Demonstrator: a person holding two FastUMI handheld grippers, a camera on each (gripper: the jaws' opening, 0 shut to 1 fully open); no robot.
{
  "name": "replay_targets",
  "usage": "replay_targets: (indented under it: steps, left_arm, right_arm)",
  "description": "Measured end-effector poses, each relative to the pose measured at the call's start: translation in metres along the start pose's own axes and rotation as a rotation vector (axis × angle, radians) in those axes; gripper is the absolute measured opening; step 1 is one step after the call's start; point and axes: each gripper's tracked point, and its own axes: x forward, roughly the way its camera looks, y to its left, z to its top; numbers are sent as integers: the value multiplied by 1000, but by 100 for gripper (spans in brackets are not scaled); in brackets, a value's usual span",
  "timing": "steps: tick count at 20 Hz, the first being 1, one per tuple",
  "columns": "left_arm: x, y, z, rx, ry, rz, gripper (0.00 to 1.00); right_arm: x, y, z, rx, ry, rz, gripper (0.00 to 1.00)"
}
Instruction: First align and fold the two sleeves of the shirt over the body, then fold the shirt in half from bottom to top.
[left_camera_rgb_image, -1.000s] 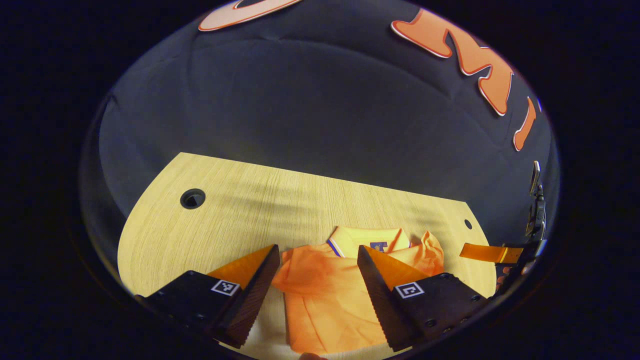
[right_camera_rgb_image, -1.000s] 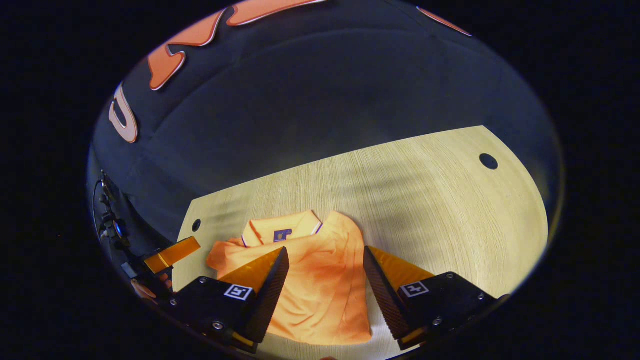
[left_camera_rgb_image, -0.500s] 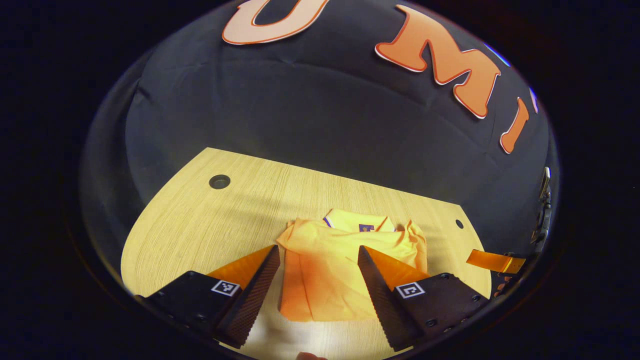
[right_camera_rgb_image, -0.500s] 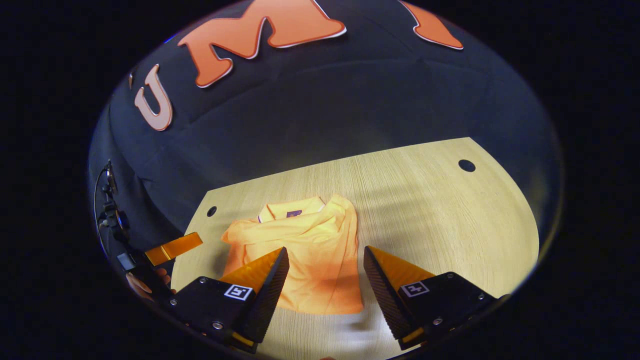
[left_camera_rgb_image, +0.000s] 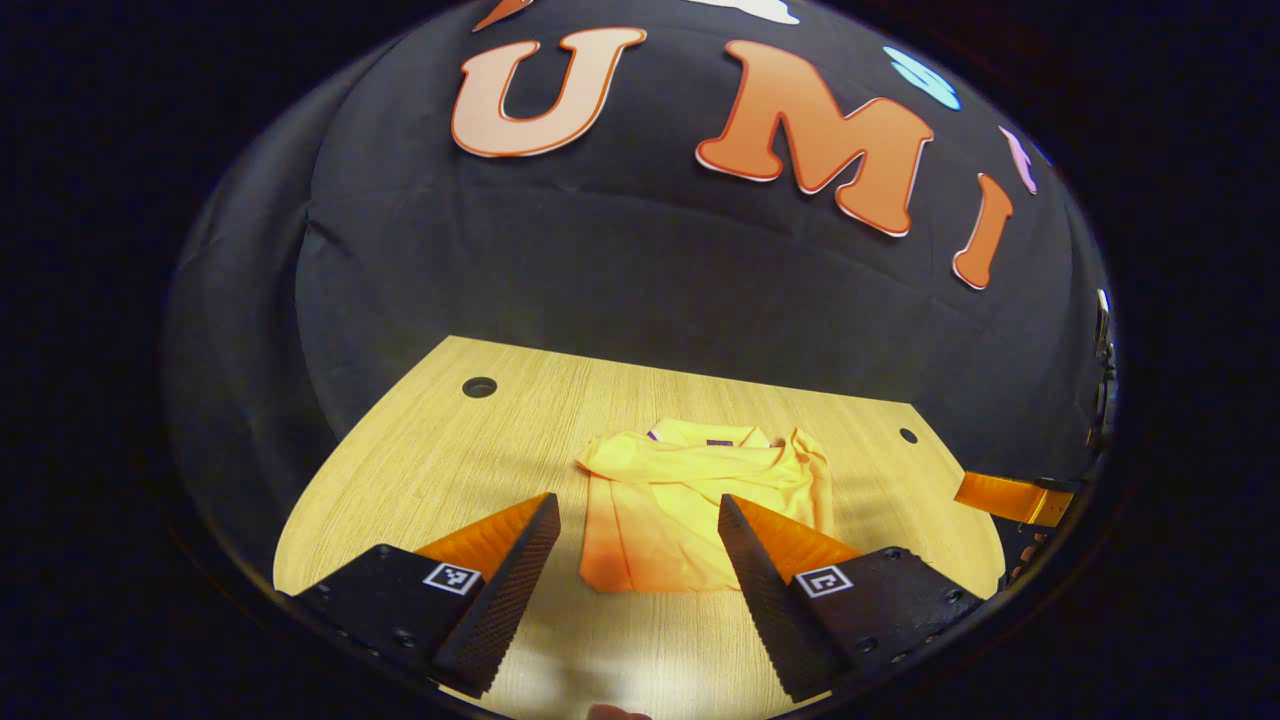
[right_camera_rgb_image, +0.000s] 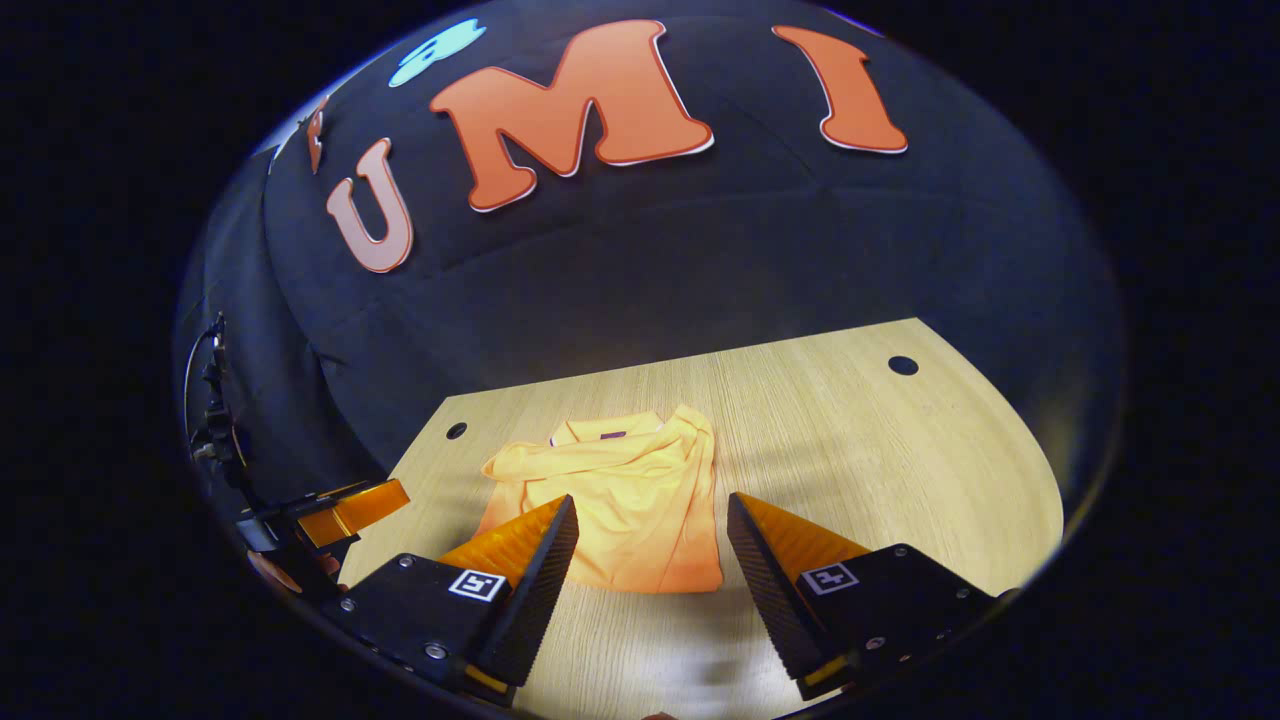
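An orange polo shirt (left_camera_rgb_image: 690, 500) lies folded into a small bundle on the wooden table (left_camera_rgb_image: 420, 470), collar at the far end. In the right gripper view the same shirt (right_camera_rgb_image: 625, 505) sits ahead of the fingers. My left gripper (left_camera_rgb_image: 635, 545) hovers open above the table, short of the shirt's near edge, holding nothing. My right gripper (right_camera_rgb_image: 650, 545) is likewise open and empty, just back from the shirt's near hem. The other gripper's finger (left_camera_rgb_image: 1005, 497) pokes in at the right of the left gripper view, and one finger (right_camera_rgb_image: 350, 510) at the left of the right gripper view.
The table has round cable holes (left_camera_rgb_image: 480, 387) (left_camera_rgb_image: 907, 436) (right_camera_rgb_image: 903, 365) near its far corners. Black cloth wall stands behind the table. A cable and clamp (right_camera_rgb_image: 212, 430) hang at the left edge of the right gripper view.
Both grippers have pulled back and lifted away from the shirt, which now looks smaller and farther. The shirt stays folded on the table.
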Motion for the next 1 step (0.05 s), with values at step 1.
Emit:
replay_targets:
  steps: [1]
  left_arm:
    - [-9, -3, 4, 14, -25, -3, 98]
  right_arm:
    - [-8, 2, 3, -19, -20, -3, 92]
